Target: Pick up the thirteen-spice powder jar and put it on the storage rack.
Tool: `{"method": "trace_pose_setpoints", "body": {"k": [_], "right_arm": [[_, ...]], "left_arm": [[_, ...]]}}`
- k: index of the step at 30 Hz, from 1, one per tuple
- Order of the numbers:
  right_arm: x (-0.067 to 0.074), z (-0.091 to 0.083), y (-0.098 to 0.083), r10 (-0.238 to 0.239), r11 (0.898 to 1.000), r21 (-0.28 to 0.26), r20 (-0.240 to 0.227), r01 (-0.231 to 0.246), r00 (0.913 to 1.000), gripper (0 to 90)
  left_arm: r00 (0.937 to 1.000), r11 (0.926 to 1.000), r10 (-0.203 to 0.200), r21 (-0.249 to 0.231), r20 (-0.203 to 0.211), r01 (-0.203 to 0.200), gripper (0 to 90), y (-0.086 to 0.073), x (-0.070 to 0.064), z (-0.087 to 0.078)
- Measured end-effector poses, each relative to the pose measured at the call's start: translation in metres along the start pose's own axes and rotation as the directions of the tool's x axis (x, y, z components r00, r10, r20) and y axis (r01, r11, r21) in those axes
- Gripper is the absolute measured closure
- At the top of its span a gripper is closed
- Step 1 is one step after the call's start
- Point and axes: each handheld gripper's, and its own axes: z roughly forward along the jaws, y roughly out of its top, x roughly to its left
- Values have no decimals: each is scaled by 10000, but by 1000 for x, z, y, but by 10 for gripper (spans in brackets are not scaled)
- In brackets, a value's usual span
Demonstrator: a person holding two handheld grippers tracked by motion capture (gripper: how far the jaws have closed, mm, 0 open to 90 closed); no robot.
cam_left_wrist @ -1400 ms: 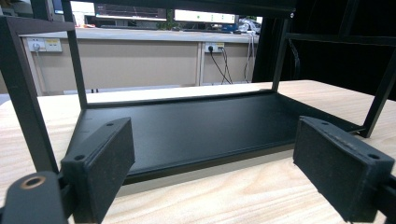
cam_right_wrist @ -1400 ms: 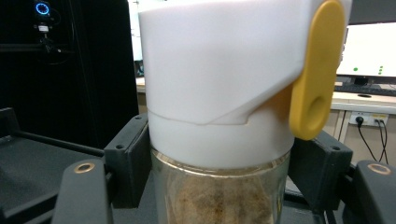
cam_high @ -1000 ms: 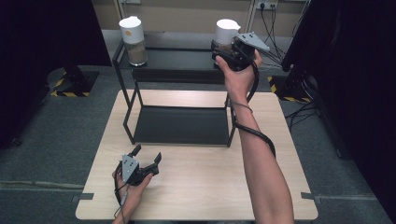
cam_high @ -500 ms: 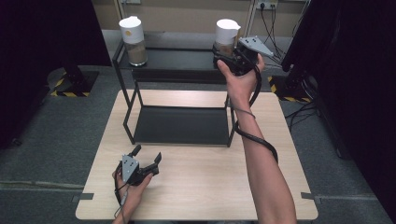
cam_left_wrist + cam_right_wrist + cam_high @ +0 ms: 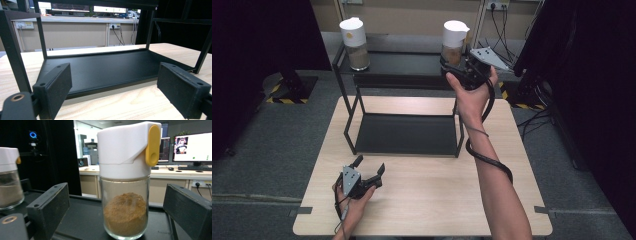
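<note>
Jar (image 5: 125, 202) upright on shelf (image 5: 412, 65), yellow tab rightward, between wide-open, just-opening right tool (image 5: 120, 220) jaws, untouched.

Right gripper (image 5: 456, 64) open at jar (image 5: 455, 42); left gripper (image 5: 368, 169) on table (image 5: 432, 200)

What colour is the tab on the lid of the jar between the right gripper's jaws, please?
Yellow tab, clearest in the right gripper view.

Standing on the table (image 5: 512, 165): a two-tier shelf rack (image 5: 404, 135), toward the far edge. Sitting on the rack's top shelf: one spice jar (image 5: 354, 44) at the left end, another spice jar (image 5: 125, 182) at the right end. Hovering just before the right jar, jaws either side: right gripper (image 5: 462, 67). Resting on the table before the rack, left of centre: left gripper (image 5: 367, 172).
</note>
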Motion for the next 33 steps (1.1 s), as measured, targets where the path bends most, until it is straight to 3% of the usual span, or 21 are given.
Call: {"method": "trace_pose_setpoints", "body": {"k": [33], "right_arm": [[7,-37,-33,-518,9986,0,-1013,520,9935,63]], "left_arm": [[10000,10000,29,8,-23,-29,121,0,-1,0]]}}
